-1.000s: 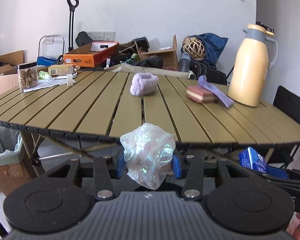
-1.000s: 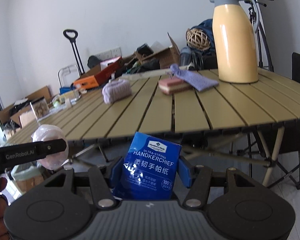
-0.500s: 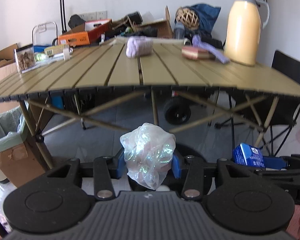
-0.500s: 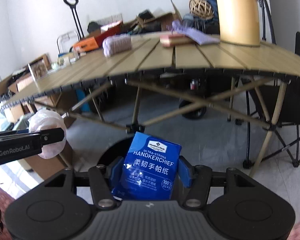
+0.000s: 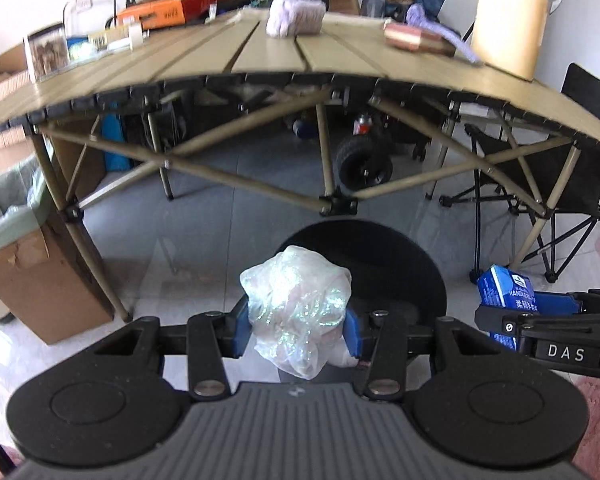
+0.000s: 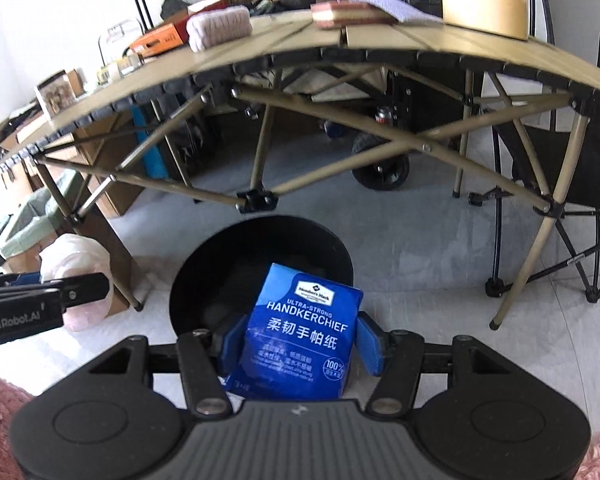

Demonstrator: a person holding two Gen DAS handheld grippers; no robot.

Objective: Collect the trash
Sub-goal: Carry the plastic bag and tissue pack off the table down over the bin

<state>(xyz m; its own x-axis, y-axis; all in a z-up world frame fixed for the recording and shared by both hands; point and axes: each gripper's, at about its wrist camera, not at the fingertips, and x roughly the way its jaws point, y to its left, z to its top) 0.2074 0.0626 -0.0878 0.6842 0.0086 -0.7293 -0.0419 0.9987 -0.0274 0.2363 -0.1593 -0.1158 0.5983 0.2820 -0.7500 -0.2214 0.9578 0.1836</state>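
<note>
My left gripper is shut on a crumpled clear plastic bag and holds it above the near rim of a round black bin on the floor. My right gripper is shut on a blue handkerchief tissue pack, held over the same black bin. The tissue pack also shows at the right of the left wrist view, and the plastic bag at the left of the right wrist view.
A folding slatted table stands ahead with crossed legs just beyond the bin. On it are a purple cloth, a pink box and a yellow jug. A lined cardboard box stands at left, a folding chair at right.
Both grippers have dropped from table height down toward the floor, still holding their items. The black bin has come into view beneath them.
</note>
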